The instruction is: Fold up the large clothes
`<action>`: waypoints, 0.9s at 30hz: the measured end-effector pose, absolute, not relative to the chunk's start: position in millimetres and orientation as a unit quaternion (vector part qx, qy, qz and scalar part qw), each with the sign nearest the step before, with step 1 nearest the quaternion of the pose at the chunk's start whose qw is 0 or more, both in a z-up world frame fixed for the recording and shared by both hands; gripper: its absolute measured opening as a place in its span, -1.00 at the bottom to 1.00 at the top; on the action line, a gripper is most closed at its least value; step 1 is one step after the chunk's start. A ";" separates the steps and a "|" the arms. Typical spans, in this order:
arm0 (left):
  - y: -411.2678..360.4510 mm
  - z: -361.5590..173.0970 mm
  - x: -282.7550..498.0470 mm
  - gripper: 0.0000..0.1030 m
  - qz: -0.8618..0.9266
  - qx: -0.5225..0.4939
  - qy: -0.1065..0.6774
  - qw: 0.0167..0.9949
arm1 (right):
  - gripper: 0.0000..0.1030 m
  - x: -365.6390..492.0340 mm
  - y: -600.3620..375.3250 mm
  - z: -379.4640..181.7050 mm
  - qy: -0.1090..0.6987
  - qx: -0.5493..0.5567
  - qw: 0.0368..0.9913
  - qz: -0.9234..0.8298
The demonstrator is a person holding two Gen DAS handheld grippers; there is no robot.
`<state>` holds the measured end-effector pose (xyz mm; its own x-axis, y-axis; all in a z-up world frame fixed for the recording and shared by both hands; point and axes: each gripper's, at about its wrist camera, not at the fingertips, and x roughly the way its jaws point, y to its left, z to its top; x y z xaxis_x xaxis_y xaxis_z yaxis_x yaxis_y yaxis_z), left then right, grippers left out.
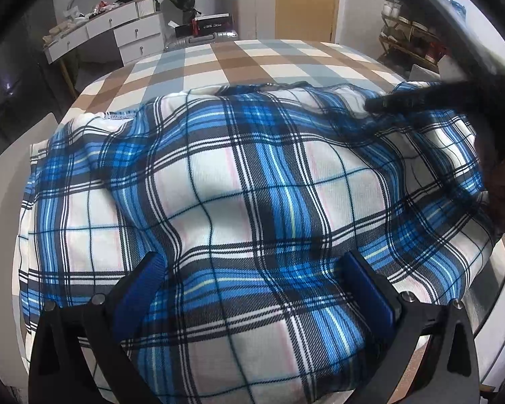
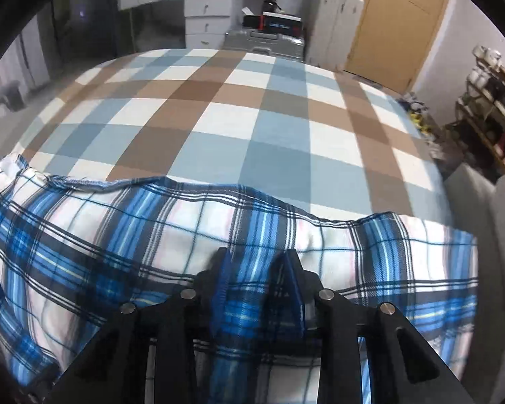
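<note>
A large blue, white and black plaid garment (image 1: 239,202) lies spread over the near part of a bed. It also fills the lower half of the right wrist view (image 2: 151,235). My left gripper (image 1: 256,262) is open, its blue-padded fingers wide apart just above the cloth. My right gripper (image 2: 257,262) is nearly closed, with a fold of the plaid cloth pinched between its blue pads. In the left wrist view the right gripper's dark finger (image 1: 404,99) rests on the garment's far right edge.
The bed has a brown, blue and white checked cover (image 2: 239,114). Behind it stand a white drawer desk (image 1: 118,33), a silver suitcase (image 2: 266,42), a white cabinet and a wooden door (image 2: 397,23). A shoe rack (image 2: 495,107) stands at the right.
</note>
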<state>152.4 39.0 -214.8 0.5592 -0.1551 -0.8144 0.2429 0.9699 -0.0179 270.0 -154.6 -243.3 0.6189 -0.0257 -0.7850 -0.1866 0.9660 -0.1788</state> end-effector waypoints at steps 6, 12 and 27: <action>63.2 -196.4 131.7 0.96 -0.101 -0.006 0.430 0.897 | -0.38 265.3 -81.1 -217.3 0.397 -0.107 0.885 0.217; 130.8 -184.5 104.7 0.96 -0.050 -0.074 0.424 0.901 | -0.40 301.3 -25.8 -262.9 0.438 -0.117 0.863 0.224; 190.1 -182.9 42.3 0.96 -0.024 -0.191 0.436 0.879 | -0.46 253.3 -11.3 -215.3 0.380 -0.096 0.880 0.267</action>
